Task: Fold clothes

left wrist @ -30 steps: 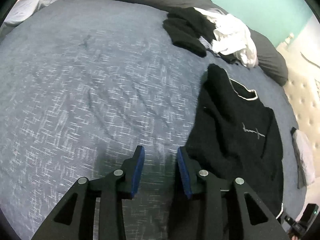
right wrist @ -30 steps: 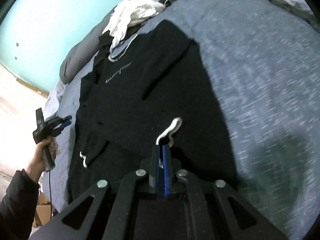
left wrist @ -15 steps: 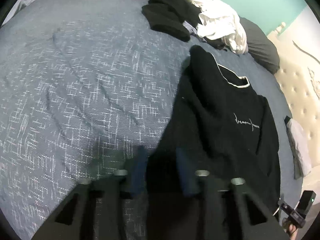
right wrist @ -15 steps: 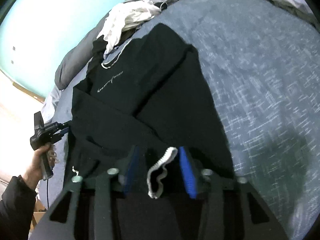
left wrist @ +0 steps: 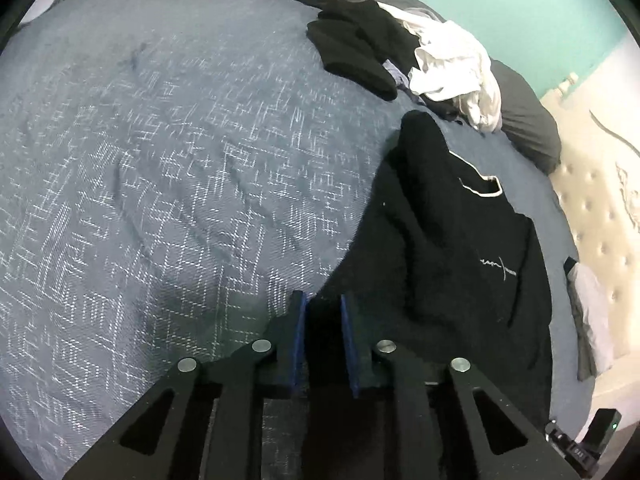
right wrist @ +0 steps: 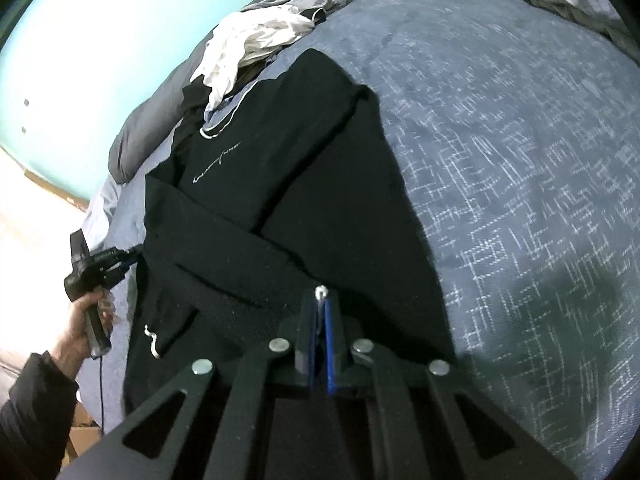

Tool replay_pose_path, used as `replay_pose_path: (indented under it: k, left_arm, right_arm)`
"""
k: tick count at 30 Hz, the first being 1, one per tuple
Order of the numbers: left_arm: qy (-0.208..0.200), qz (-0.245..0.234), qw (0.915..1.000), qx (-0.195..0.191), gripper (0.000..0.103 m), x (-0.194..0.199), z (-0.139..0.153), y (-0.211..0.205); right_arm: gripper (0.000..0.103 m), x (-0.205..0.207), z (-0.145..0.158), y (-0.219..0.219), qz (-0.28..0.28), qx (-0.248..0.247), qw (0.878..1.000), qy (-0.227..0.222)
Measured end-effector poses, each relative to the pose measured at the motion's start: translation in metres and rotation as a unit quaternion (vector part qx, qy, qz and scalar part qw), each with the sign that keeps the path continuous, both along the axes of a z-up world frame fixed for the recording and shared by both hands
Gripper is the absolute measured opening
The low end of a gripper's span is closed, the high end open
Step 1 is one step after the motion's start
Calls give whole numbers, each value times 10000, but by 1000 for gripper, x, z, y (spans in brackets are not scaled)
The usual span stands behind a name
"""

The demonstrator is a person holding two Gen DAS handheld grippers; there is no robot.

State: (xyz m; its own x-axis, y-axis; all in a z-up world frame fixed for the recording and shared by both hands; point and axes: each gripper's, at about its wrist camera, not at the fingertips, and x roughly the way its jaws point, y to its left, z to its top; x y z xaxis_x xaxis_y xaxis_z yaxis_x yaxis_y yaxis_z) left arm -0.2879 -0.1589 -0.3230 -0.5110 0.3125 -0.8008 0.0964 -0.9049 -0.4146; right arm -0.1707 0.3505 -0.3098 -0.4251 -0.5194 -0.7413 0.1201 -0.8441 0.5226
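A black sweatshirt (left wrist: 460,260) with white neck trim and a small chest script lies spread on the blue-grey bed cover (left wrist: 160,160). My left gripper (left wrist: 322,300) has its jaws closing, and the garment's dark edge fills the gap between the blue pads. In the right wrist view the sweatshirt (right wrist: 300,160) has one sleeve folded across its body. My right gripper (right wrist: 319,296) is shut on the hem, with a bit of white trim poking out at its tips. The left gripper (right wrist: 120,258), held by a hand, meets the garment's far side edge.
A heap of white clothes (left wrist: 452,64) and black clothes (left wrist: 360,52) lies near the grey pillow (left wrist: 528,128) at the bed's far end. A cream tufted headboard (left wrist: 600,220) and a folded grey item (left wrist: 592,312) are at the right. The white pile (right wrist: 248,44) also shows beyond the sweatshirt's collar.
My left gripper moved right from bare bed cover onto the sweatshirt's edge and narrowed around it. My right gripper opened briefly over the white-trimmed hem, then shut on it again.
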Motion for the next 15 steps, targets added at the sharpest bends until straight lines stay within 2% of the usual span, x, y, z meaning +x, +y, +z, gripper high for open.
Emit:
replay_pose_path:
  k: [4,7,9,10,15]
  left_arm:
    - [106,175,9997,-118,22,4,7,-10]
    - [231,232,9995,-10,23,10,8,-18]
    - [305,240,9992,116,24,15,6,-21]
    - [336,241,9990,191,25,17,5,-22]
    - [480,217,9978,395,40,22,2,-16]
  right_arm:
    - [5,0,14,3,-144,442,9988,121]
    - [8,-7,35,0,-106,337,9987,381]
    - [29,-17,46,-17,118,262,9984,494]
    - [33,-23,51,-28,255,281,9978,542]
    - [34,-69,69,-105,1220,167,9910,517]
